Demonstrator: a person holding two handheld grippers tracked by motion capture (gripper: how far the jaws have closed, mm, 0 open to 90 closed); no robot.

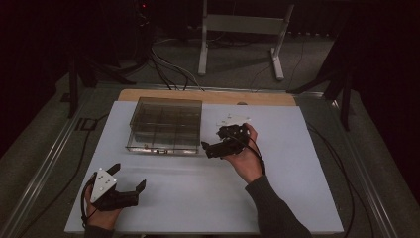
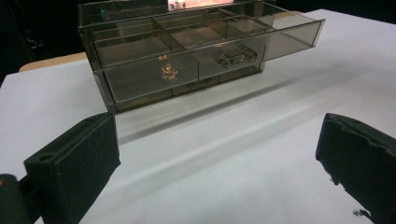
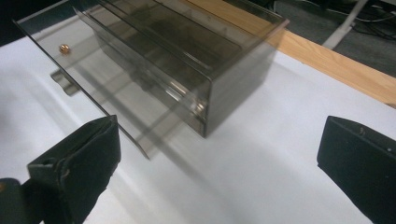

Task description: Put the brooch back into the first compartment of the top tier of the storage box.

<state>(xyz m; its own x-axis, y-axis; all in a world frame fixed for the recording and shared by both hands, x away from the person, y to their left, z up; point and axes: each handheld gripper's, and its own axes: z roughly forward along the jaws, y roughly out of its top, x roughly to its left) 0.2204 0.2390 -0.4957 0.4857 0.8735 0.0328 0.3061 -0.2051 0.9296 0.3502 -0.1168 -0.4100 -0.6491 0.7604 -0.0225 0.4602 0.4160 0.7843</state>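
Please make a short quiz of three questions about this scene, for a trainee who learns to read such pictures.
1. True or false: the right gripper holds the small gold-coloured ornament.
2. Multiple choice: the top drawer of the smoky transparent plastic drawer box is A) shut, B) pulled partly out, C) lying apart from the box on the white table top.
3. Fill in: the left gripper is near the ____ edge of the table top, apart from the box.

Key
1. False: its jaws stand open and hold nothing, beside the box's right end.
2. B.
3. Front (the person's side); its jaws are open too.
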